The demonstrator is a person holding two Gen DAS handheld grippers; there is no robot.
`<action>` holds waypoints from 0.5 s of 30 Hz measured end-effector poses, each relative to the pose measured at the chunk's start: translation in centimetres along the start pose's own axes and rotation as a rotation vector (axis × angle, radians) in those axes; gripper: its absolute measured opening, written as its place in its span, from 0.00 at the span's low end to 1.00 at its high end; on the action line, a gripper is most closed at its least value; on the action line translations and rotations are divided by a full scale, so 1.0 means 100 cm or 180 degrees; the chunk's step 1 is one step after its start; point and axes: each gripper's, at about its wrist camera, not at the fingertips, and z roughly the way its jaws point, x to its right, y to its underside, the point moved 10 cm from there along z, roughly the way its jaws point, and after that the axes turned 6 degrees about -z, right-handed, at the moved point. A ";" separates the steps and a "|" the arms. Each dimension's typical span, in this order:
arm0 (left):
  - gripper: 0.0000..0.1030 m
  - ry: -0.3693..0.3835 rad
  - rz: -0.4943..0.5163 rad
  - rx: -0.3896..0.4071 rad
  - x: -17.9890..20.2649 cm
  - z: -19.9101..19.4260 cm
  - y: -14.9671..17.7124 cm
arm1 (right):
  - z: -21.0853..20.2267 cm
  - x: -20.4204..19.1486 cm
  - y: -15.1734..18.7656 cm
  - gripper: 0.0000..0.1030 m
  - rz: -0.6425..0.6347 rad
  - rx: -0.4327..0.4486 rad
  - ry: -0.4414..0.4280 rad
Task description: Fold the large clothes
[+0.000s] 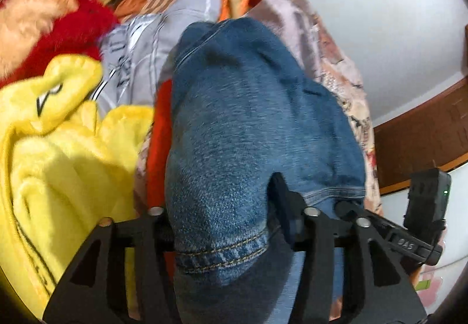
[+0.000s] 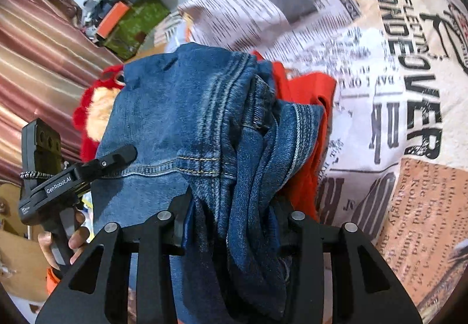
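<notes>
A bed takes up most of both views, covered by a newspaper-print bedspread (image 2: 380, 107) under a pale wall, with a striped curtain (image 2: 38, 66) to one side. The jeans (image 1: 251, 107) lie bunched in the middle of that bedspread, on top of an orange cloth (image 2: 307, 95); a yellow plush toy (image 1: 58, 148) and a red plush toy (image 1: 52, 8) crowd one edge of the jeans.

The left gripper (image 1: 222, 224) stands part open around a hemmed fold of denim — whether its pads press on it I cannot tell. The right gripper (image 2: 231, 221) is narrower, closed on a thick twisted wad of denim.

Risks, as I judge them: the left hold may be loose, so that end of the jeans could slip out and the fold go crooked. The right wad may hide several layers — pulling could set the twist in. The orange cloth under the jeans could be dragged along.
</notes>
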 end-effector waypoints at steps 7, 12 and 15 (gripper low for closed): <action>0.66 -0.0157 0.0193 0.0149 -0.001 -0.026 0.025 | -0.028 -0.005 0.024 0.57 -0.0513 0.0161 0.0444; 0.75 -0.0443 0.0310 0.0322 -0.006 -0.052 0.050 | -0.045 -0.003 0.042 0.63 -0.0654 0.0217 0.0623; 0.76 -0.0515 0.0276 0.0320 -0.012 -0.060 0.068 | -0.058 -0.003 0.051 0.63 -0.0665 0.0260 0.0664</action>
